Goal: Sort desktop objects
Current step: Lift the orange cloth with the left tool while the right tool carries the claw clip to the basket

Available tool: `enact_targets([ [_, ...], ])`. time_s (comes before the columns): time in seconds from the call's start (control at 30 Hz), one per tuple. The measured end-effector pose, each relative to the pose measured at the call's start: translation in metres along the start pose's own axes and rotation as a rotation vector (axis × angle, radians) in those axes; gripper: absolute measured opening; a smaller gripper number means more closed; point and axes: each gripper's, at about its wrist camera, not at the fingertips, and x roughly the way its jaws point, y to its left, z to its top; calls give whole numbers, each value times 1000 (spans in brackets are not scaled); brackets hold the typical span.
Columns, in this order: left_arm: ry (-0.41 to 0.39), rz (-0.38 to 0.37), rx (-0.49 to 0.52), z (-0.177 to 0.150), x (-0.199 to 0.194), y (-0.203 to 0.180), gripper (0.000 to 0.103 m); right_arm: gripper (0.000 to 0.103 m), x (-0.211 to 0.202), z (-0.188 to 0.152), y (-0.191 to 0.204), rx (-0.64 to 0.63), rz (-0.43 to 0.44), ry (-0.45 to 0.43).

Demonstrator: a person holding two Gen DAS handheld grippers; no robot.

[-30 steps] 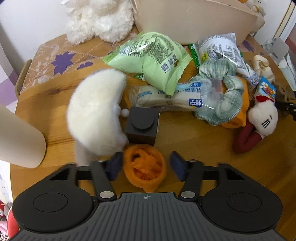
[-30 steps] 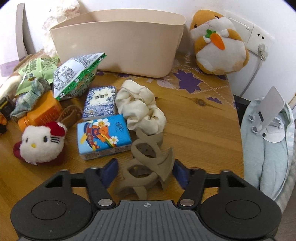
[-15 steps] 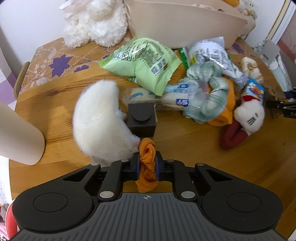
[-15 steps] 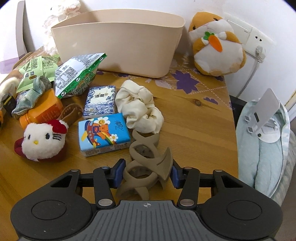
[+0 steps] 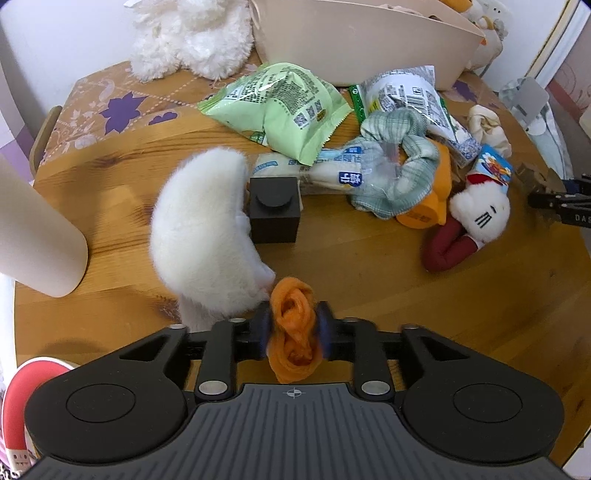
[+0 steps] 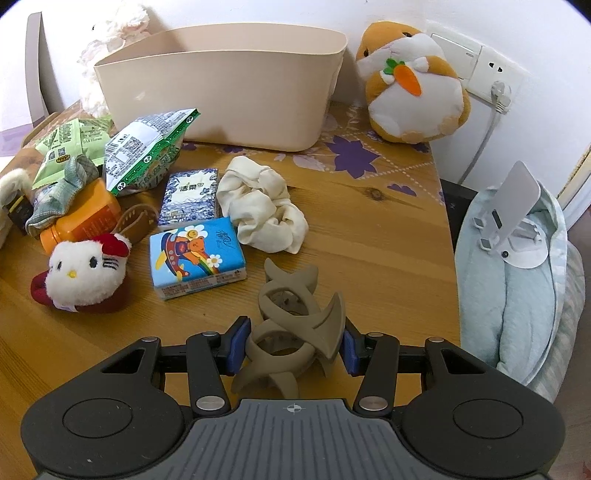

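Left gripper (image 5: 293, 328), at six o'clock in its own view, had its jaws opening, yet the blue pads (image 5: 263, 326) still pressed both sides of a crumpled orange fabric scrunchie (image 5: 293, 325). A fluffy white crescent-shaped plush (image 5: 201, 236) lay touching the scrunchie at its ten o'clock, and a small black cube with a round knob (image 5: 275, 212) sat against the plush's inner curve. Toward twelve o'clock lay a pale green snack bag (image 5: 284, 103), and behind it the beige plastic bin (image 5: 362, 33). Right gripper (image 6: 293, 345) had its jaws closed on a taupe plastic claw hair clip (image 6: 295, 325), one pad against each side of it; whether the clip touched the round wooden table (image 6: 388, 251) could not be told. At the clip's eleven o'clock lay a blue tissue pack printed with a cartoon bear (image 6: 195, 254); just beyond it, a blue-and-white patterned tissue pack (image 6: 190, 195). A cream fabric scrunchie (image 6: 262, 210) lay at twelve o'clock of the clip, apart from it. At nine o'clock in the right view rested a white cat plush with a red bow (image 6: 85, 269), beside an orange bottle on its side (image 6: 83, 218). An orange-and-white stuffed animal with a carrot (image 6: 413, 81) stood at one o'clock, to the right of the bin.
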Motion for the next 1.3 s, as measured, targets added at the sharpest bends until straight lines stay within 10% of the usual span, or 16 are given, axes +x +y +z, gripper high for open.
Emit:
enact_targets([
  [0.27,-1,12,51,-5,-2,-11,52,47,0,-2,0,3,-2,4],
  [0.47,22,-2,88,-9,1,-17,15,47,0,-4,-1,1,-5,3],
  [1.3,-161,-52,141,43,-44,-33,11,47,-47,47,-12,-9,-5,-181],
])
